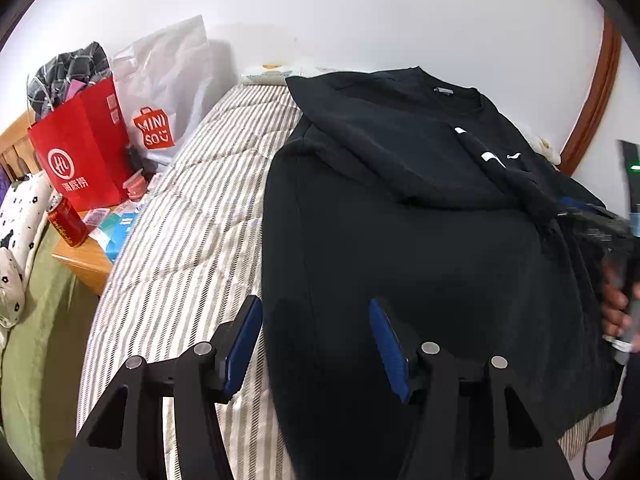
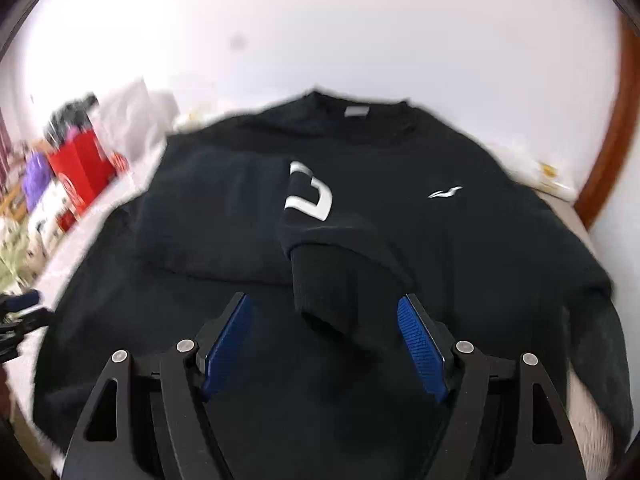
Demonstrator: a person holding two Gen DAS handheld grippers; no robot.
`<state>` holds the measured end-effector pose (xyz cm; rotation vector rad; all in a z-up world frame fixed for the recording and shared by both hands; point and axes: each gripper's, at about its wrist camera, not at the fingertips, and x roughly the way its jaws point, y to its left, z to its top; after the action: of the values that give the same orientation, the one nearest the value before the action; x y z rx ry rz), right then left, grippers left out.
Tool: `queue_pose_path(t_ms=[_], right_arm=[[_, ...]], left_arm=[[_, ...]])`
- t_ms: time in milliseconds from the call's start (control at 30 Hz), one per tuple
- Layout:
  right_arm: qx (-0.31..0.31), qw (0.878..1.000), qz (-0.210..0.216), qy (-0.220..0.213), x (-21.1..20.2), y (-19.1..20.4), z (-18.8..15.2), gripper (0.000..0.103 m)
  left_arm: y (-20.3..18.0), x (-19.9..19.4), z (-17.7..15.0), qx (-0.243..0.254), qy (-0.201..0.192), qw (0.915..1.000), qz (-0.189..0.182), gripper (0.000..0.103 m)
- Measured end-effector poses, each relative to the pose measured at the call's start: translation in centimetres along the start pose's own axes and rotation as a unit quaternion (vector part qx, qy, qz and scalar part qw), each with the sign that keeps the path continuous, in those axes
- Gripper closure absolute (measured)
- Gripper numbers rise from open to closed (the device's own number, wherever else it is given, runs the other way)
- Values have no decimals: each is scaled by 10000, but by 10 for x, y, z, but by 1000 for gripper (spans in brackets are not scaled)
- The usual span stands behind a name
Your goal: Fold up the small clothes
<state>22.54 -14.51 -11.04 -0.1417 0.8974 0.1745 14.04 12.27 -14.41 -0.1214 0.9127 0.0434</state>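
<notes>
Black long-sleeved sweatshirt [image 1: 420, 240] with a small white chest logo [image 2: 445, 192], spread front-up on a bed covered by a grey-and-white striped quilt [image 1: 192, 216], collar toward the white wall. Both sleeves are folded inward across the chest; the ribbed cuff [image 2: 340, 300] of one sleeve, bearing a white printed mark, lies on the body of the garment.

Left gripper [image 1: 316, 344]: blue-padded jaws spread wide, holding nothing, poised above the sweatshirt's left edge, one jaw over the quilt and the other over the dark fabric.

Right gripper [image 2: 324, 344]: jaws likewise wide apart and empty, the folded sleeve cuff lying between and just ahead of the blue pads [image 2: 420, 352]. This view is motion-blurred, so contact with the cloth cannot be judged.

Beside the bed, a wooden bedside surface [image 1: 86, 266] carries a red paper bag [image 1: 84, 148], a white Miniso plastic bag [image 1: 168, 92] and a red can [image 1: 66, 224].
</notes>
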Motion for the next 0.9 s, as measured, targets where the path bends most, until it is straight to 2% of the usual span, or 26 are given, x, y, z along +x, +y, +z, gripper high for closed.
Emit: queue_pose_path(t_ms=[67, 100, 133, 167, 200, 267, 467, 633, 767, 833, 900], right_arm=[[-38, 9997, -98, 214, 27, 0, 1, 30], [-60, 9994, -153, 289, 36, -1, 2, 45], [-77, 9991, -229, 345, 42, -4, 4, 78], [-61, 9994, -117, 334, 42, -9, 8, 92], [24, 9995, 82, 291, 38, -15, 12, 96], [374, 9984, 403, 150, 26, -38, 23, 98], [1199, 9901, 721, -130, 0, -117, 51, 98], [1589, 9853, 635, 11, 2, -161, 44, 98], [1905, 9763, 973, 342, 10, -185, 33, 97], [2049, 9714, 1068, 552, 19, -194, 28, 90], [2209, 9686, 1027, 492, 18, -204, 23, 87]], left_arm=[[-1, 6, 3, 21, 39, 10000, -10, 49], [-2, 9, 5, 56, 47, 10000, 23, 49], [-3, 12, 6, 96, 56, 9999, 77, 49], [-4, 17, 9, 142, 69, 9998, 150, 49], [-5, 20, 11, 168, 84, 9996, 194, 49], [-7, 29, 17, 210, 116, 9994, 253, 49], [-9, 48, 31, 156, 133, 9990, 399, 49], [-12, 55, 37, 147, 139, 9989, 424, 49], [-13, 58, 37, 164, 202, 9988, 420, 49], [-13, 57, 36, 180, 200, 9987, 422, 49], [-12, 54, 35, 173, 190, 9989, 384, 49]])
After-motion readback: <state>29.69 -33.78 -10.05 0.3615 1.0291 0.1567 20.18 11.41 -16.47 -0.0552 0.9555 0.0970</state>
